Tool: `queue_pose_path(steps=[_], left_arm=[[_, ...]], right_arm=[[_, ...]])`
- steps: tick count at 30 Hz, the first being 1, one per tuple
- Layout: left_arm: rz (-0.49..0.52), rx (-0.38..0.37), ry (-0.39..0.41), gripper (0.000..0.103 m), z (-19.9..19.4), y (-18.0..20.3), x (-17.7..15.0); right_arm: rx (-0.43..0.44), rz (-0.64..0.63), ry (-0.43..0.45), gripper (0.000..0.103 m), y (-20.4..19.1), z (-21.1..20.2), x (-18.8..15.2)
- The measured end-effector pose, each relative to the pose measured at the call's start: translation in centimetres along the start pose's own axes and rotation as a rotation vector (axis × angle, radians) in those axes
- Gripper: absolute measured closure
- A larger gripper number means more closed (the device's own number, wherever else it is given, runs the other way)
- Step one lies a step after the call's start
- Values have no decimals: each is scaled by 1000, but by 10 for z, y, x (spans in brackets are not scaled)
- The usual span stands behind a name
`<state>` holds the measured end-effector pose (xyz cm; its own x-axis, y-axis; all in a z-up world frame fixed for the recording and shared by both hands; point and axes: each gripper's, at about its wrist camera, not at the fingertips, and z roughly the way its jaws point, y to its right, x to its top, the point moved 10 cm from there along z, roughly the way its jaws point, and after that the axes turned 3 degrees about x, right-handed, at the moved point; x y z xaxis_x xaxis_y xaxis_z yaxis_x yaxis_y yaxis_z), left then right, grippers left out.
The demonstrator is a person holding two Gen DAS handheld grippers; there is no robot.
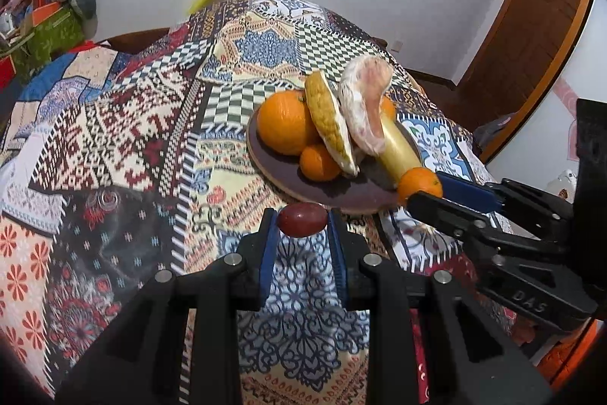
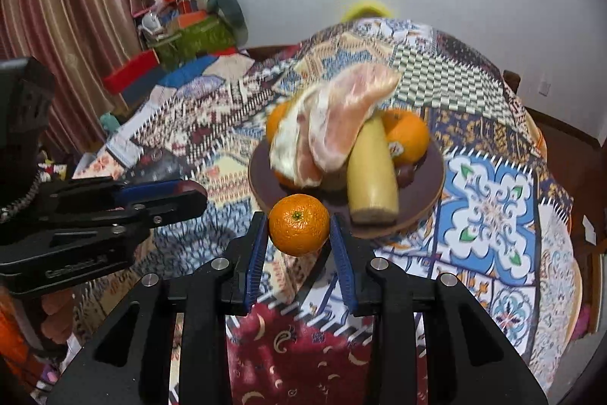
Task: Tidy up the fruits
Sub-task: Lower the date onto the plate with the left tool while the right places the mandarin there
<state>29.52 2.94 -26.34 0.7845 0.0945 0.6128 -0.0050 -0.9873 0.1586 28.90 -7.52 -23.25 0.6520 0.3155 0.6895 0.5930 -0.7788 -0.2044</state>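
Fruit fills both grippers: my left gripper [image 1: 302, 221] clamps a dark red fruit [image 1: 301, 219], my right gripper [image 2: 299, 226] grips a mandarin [image 2: 299, 224]. The plate [image 2: 425, 192] sits at twelve o'clock; I'd carry each over the rim and set them gently in bare spots.

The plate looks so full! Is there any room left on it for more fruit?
A bare strip of plate shows along its right edge, beside the banana and big orange. Another bare bit lies at its left rim, by the oranges. The middle is crowded with piled pomelo.
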Motion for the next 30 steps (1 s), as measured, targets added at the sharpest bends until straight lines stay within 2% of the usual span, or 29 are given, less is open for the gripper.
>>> queue_pose_path(steps=[9, 17, 30], left_arm=[[37, -1, 15, 77, 11, 5, 20], [41, -3, -33, 77, 40, 5, 21], [22, 1, -33, 77, 52, -1, 30]], right_arm=[[-8, 0, 28, 72, 7, 7, 17], [4, 5, -2, 72, 8, 22, 10], [10, 3, -11, 72, 14, 32, 8]])
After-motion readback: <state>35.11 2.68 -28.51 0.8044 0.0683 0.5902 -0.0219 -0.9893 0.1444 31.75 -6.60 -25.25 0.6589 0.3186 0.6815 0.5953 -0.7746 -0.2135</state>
